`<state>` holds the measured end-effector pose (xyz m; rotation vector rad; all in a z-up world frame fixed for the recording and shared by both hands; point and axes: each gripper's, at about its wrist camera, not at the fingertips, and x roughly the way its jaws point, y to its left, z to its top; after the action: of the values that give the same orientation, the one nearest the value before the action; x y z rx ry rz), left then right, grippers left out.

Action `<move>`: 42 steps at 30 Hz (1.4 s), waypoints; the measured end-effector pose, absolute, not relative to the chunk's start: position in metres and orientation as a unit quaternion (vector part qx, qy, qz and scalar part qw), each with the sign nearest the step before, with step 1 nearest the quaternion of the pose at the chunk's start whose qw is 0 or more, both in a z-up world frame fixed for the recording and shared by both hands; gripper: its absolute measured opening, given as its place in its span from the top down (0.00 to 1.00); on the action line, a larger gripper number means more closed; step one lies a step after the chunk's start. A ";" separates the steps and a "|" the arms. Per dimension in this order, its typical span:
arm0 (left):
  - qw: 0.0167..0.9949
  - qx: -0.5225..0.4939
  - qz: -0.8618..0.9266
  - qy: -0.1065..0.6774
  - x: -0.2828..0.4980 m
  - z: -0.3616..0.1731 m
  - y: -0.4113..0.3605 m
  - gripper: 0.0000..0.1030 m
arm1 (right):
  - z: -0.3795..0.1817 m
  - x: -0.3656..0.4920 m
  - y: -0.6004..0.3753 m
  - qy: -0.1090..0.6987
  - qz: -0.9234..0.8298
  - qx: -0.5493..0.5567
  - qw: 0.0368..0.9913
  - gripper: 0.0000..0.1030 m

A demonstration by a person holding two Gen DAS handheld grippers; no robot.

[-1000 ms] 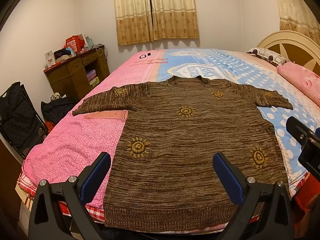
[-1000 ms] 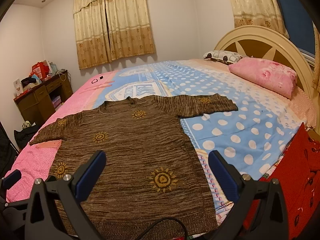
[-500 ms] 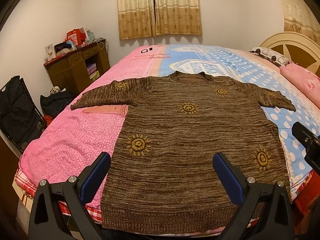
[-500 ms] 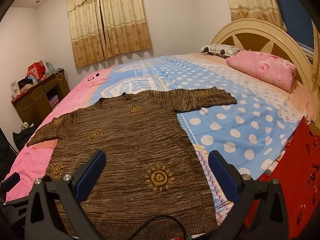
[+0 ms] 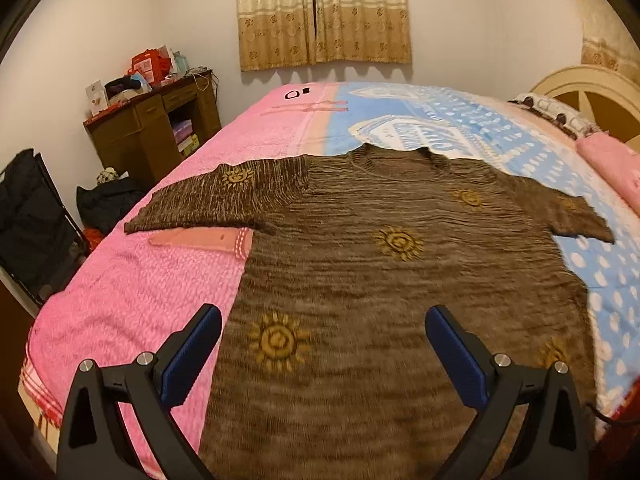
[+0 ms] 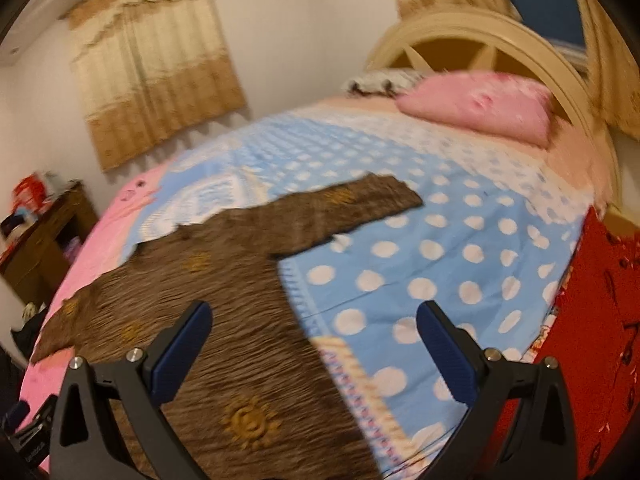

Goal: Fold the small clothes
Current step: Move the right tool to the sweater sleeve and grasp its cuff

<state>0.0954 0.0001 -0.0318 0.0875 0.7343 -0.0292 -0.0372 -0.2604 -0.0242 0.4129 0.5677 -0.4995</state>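
The brown sweater (image 5: 400, 280) is lying flat and spread out on the bed (image 5: 132, 300), hem toward the near edge of the bed, neckline pointing toward the far edge under the curtains (image 5: 324, 12). Its long axis is running from near edge to far edge, and both sleeves are stretching out sideways, one over the pink part of the cover, the other toward the headboard (image 6: 480, 40) side over the blue polka-dot part. The hem itself is dropping out of sight behind the left gripper (image 5: 322, 350), so how it sits at the near edge is hidden. The sleeve on the headboard side is only partly showing in the left wrist view, near the picture's rim. The right wrist view is coming through heavily smeared: the sweater (image 6: 240, 320) is reading as streaks, and its yellow sun motifs are barely making out. A pink strip of fabric (image 5: 204, 238) is peeking from under the sleeve on the pink side; what it is cannot be told.

The left gripper is hovering over the lower body of the sweater, fingers spread wide, gripping nothing. The right gripper (image 6: 314, 344) is hanging over the sweater's side edge and the polka-dot cover, fingers likewise wide apart and empty. A pink pillow (image 6: 476, 108) is resting by the headboard.
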 end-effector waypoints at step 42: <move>0.907 -0.033 -0.002 0.419 0.261 -0.102 -0.013 0.01 | -0.081 0.081 -0.479 0.313 -0.296 0.307 0.848 0.32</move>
<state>0.2610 -0.0128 -0.1016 -0.0686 0.8656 -0.0039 0.0815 -0.4793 -0.0807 0.6473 0.6603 -0.6245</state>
